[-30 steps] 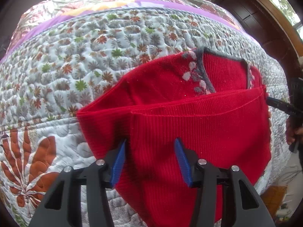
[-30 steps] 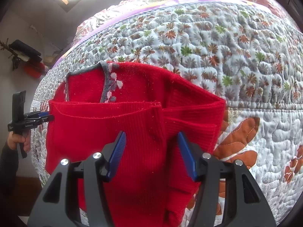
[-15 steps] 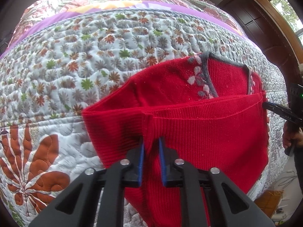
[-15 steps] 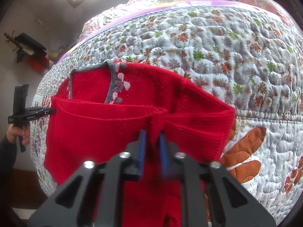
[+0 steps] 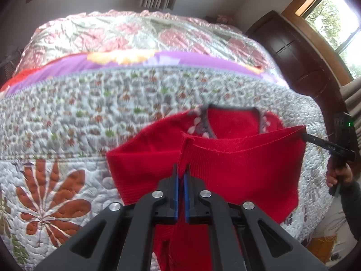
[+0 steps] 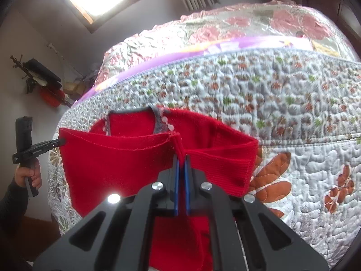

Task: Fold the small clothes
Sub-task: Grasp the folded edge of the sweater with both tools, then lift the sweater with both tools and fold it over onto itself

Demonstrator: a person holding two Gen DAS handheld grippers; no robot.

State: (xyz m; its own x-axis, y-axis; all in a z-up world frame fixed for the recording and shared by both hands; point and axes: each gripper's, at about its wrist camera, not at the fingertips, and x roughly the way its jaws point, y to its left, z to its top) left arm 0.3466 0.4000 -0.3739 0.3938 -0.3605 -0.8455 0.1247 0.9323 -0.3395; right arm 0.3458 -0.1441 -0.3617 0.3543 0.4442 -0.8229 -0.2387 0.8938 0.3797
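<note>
A small red knit sweater (image 5: 243, 164) with a grey neckline (image 5: 208, 124) and white flower trim lies on the quilted bed. My left gripper (image 5: 181, 169) is shut on its bottom hem near the left corner. The hem is lifted and pulled taut across to my right gripper (image 5: 325, 145), which pinches the hem's far corner. In the right wrist view, my right gripper (image 6: 181, 159) is shut on the same red sweater (image 6: 117, 164) hem. My left gripper (image 6: 38, 150) holds the other end at the left. The raised flap hides the lower front. The neckline (image 6: 158, 122) shows behind it.
The floral quilt (image 5: 67, 117) covers the bed, with a purple sheet (image 5: 74, 65) and pink cover farther back. A dark wooden wardrobe (image 5: 300, 56) stands at the right. The quilt (image 6: 293, 94) drops off at the near bed edge. A person's hand (image 6: 28, 176) grips the handle.
Both grippers went from open to shut on the sweater's hem. They then lifted it off the bed, so the hem now hangs taut between them nearer the neckline.
</note>
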